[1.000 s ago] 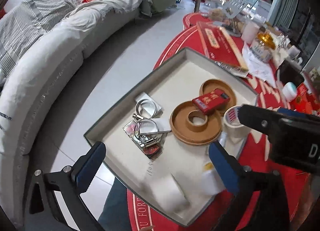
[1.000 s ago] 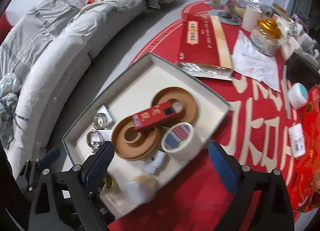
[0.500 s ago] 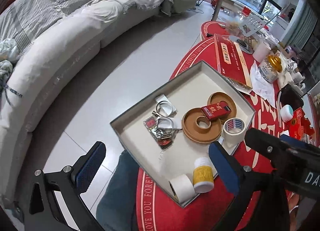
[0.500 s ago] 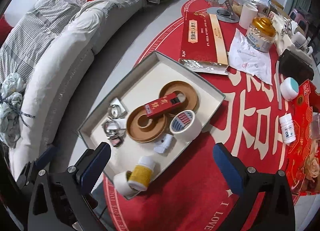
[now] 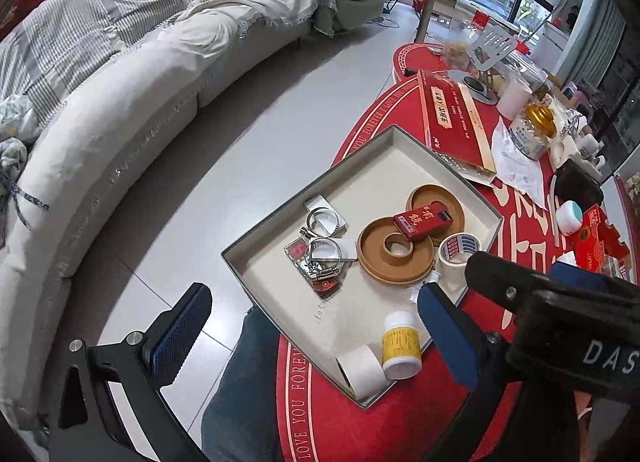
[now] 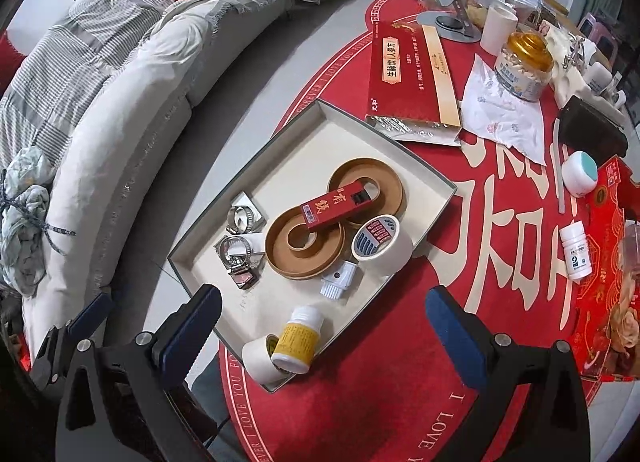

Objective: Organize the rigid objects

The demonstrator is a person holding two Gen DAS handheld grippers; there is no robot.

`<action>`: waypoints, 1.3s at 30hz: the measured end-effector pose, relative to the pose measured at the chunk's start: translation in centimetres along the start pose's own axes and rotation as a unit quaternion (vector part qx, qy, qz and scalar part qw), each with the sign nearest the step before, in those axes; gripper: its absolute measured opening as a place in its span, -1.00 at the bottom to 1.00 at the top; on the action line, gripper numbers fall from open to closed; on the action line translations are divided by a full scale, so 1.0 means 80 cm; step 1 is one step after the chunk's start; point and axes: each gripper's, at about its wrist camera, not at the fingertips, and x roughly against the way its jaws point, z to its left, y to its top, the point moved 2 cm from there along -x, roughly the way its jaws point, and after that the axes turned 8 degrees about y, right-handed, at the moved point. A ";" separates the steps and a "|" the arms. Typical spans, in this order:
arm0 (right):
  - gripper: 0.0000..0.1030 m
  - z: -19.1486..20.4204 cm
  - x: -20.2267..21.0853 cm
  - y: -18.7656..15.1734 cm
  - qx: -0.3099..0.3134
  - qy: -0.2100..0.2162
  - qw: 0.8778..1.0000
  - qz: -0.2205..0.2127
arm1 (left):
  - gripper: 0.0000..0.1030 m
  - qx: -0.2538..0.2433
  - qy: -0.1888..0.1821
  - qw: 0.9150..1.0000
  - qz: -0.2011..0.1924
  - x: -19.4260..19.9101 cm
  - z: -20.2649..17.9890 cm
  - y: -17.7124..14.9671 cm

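A shallow grey tray (image 6: 320, 130) (image 5: 384, 166) sits on the red table. It holds two brown rings (image 6: 306, 246), a small red box (image 6: 336, 204), a white tape roll (image 6: 380, 244), metal hose clamps (image 6: 240, 250), a white adapter (image 6: 338, 280), a yellow-label bottle (image 6: 298, 340) (image 5: 400, 344) and a plain tape roll (image 6: 258, 356). My right gripper (image 6: 324, 334) is open and empty above the tray's near corner. My left gripper (image 5: 316, 338) is open and empty, held high over the tray's near edge. The right gripper's body (image 5: 560, 310) shows in the left view.
A long red carton (image 6: 412, 74), a gold-lidded jar (image 6: 524, 62), a paper napkin (image 6: 500, 114), a white jar (image 6: 580, 174), a small white bottle (image 6: 576, 248), a black pouch (image 6: 592, 130) and a red gift box (image 6: 608, 302) lie on the table. A grey sofa (image 6: 100, 114) curves to the left.
Both grippers have pulled up and back from the tray. The yellow-label bottle now lies in the tray by the plain tape roll. Both stay open.
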 end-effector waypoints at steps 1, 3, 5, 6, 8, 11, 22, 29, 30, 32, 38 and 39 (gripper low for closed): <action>1.00 0.000 0.000 0.000 -0.001 0.000 1.000 0.000 | 1.00 0.000 0.001 1.000 0.000 0.000 0.000 0.000; 1.00 -0.001 0.001 0.000 -0.004 -0.001 1.000 0.000 | 1.00 -0.002 0.001 1.000 -0.001 0.001 -0.001 0.000; 1.00 -0.001 0.001 0.000 -0.004 -0.002 1.000 0.000 | 1.00 -0.003 0.002 1.000 -0.003 0.001 -0.001 0.001; 1.00 0.000 0.001 0.000 -0.004 -0.002 1.000 0.001 | 1.00 -0.004 0.002 1.000 -0.003 0.001 -0.002 0.001; 1.00 -0.001 0.000 0.000 -0.004 -0.002 1.000 0.001 | 1.00 -0.003 0.001 1.000 -0.001 0.000 -0.002 0.001; 1.00 0.000 0.000 -0.001 -0.005 -0.001 1.000 0.002 | 1.00 -0.003 0.001 1.000 0.000 0.000 -0.002 0.000; 1.00 0.001 -0.001 -0.001 -0.005 -0.002 1.000 0.003 | 1.00 -0.003 0.005 1.000 0.000 -0.001 0.000 0.000; 1.00 0.002 -0.002 -0.001 -0.005 0.000 1.000 0.005 | 1.00 -0.002 0.005 1.000 0.004 -0.003 0.002 0.000; 1.00 0.003 -0.001 -0.001 -0.005 0.001 1.000 0.005 | 1.00 -0.001 0.005 1.000 0.004 -0.003 0.003 -0.001; 1.00 0.003 -0.001 -0.001 -0.005 0.000 1.000 0.006 | 1.00 -0.001 0.005 1.000 0.004 -0.003 0.003 -0.001; 1.00 0.005 -0.001 -0.002 -0.005 0.000 1.000 0.007 | 1.00 -0.001 0.007 1.000 0.005 -0.004 0.004 -0.001; 1.00 0.006 -0.001 -0.002 -0.004 0.000 1.000 0.007 | 1.00 -0.001 0.007 1.000 0.005 -0.004 0.004 -0.001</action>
